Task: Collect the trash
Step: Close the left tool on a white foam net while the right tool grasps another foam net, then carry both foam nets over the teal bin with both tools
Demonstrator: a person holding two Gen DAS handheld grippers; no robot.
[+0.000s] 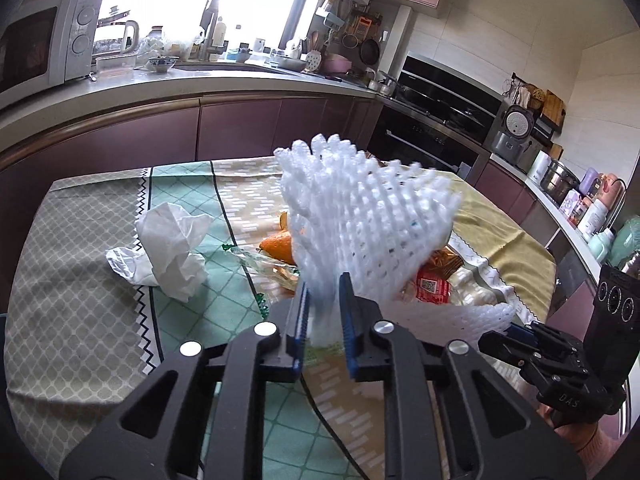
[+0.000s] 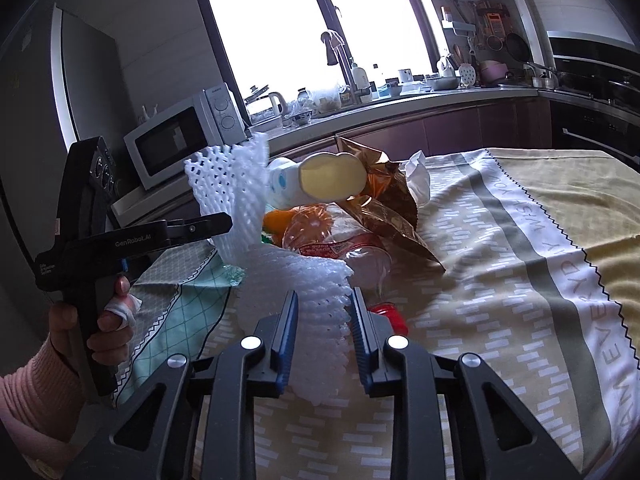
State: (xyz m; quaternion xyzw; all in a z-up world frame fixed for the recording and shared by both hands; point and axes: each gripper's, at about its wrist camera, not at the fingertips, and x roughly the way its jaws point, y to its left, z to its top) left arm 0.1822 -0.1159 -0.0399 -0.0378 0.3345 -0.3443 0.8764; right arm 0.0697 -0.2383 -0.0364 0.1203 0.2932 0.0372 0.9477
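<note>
A white foam fruit net (image 1: 360, 216) stands upright over the trash pile, its lower end pinched between the blue pads of my left gripper (image 1: 324, 286), which is shut on it. The right wrist view shows the same gripper (image 2: 226, 222) from the side, gripping that net (image 2: 228, 184). A second foam net (image 2: 316, 312) lies flat on the tablecloth and fills the gap between the pads of my right gripper (image 2: 324, 300), which is shut on it. Behind the nets lie a crushed plastic bottle (image 2: 340, 244), a brown snack bag (image 2: 384, 200), a white bottle (image 2: 320, 180) and orange peel (image 1: 278, 246).
A crumpled tissue (image 1: 172, 248) lies left of the pile on the patterned tablecloth (image 1: 80, 280). A red cap (image 2: 386, 312) sits beside my right fingers. Kitchen counters with a microwave (image 1: 44, 40) and an oven (image 1: 432, 136) ring the table. A hand (image 2: 108, 320) holds the left gripper's handle.
</note>
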